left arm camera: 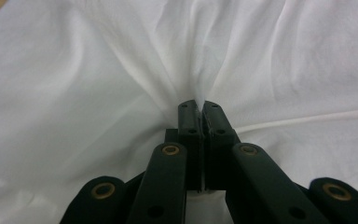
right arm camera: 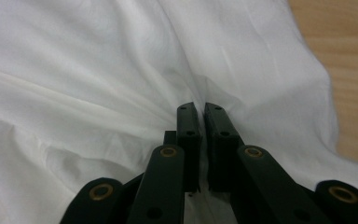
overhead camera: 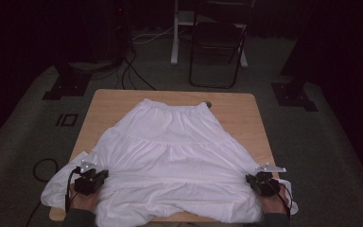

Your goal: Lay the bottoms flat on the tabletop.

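Note:
A white tiered skirt (overhead camera: 170,156) lies spread on the wooden table (overhead camera: 246,113), waistband at the far side, hem hanging over the near edge. My left gripper (overhead camera: 105,174) sits at the skirt's left side, near the hem. In the left gripper view its jaws are shut on a pinched fold of the white skirt (left arm camera: 121,84), left gripper (left arm camera: 199,106) with cloth squeezed between the pads. My right gripper (overhead camera: 248,178) is at the skirt's right side. There the right gripper (right arm camera: 200,108) is shut on a gathered fold of skirt (right arm camera: 98,79).
A folding chair (overhead camera: 217,42) and a white stand leg (overhead camera: 175,33) stand on the carpet beyond the table. Cables (overhead camera: 132,71) run across the floor at the back left. Bare wood (right arm camera: 340,51) lies right of the skirt in the right gripper view.

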Demonstrator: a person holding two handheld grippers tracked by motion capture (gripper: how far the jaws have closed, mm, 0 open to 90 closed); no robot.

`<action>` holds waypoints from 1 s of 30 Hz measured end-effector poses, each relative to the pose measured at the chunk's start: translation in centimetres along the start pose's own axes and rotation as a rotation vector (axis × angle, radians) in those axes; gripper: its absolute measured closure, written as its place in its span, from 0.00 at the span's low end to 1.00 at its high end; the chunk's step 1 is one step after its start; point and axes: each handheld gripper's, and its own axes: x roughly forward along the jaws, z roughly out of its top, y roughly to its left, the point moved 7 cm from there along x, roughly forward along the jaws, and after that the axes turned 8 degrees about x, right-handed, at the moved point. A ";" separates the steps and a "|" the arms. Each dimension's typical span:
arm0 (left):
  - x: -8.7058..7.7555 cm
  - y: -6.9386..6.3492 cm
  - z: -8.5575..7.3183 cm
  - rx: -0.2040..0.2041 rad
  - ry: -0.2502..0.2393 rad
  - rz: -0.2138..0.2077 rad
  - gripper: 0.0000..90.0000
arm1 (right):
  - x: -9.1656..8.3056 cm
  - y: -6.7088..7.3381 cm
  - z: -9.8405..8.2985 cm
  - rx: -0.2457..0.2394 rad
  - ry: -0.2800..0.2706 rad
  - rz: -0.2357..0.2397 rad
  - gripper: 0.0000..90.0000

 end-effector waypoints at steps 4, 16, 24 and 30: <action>-0.6 -0.7 -0.5 0.033 0.024 0.016 0.98 | -0.7 0.0 -0.8 0.002 0.006 -0.012 0.95; -2.6 -3.0 -2.5 0.073 0.076 0.033 0.98 | -3.2 -0.3 -3.6 0.022 0.041 -0.024 0.95; -4.0 -4.2 -3.8 0.077 0.091 0.012 0.97 | -4.5 -0.5 -5.0 0.039 0.061 -0.038 0.95; -4.4 -4.1 -2.3 0.068 0.009 0.025 0.78 | -5.1 0.2 -4.5 0.022 0.036 -0.025 0.78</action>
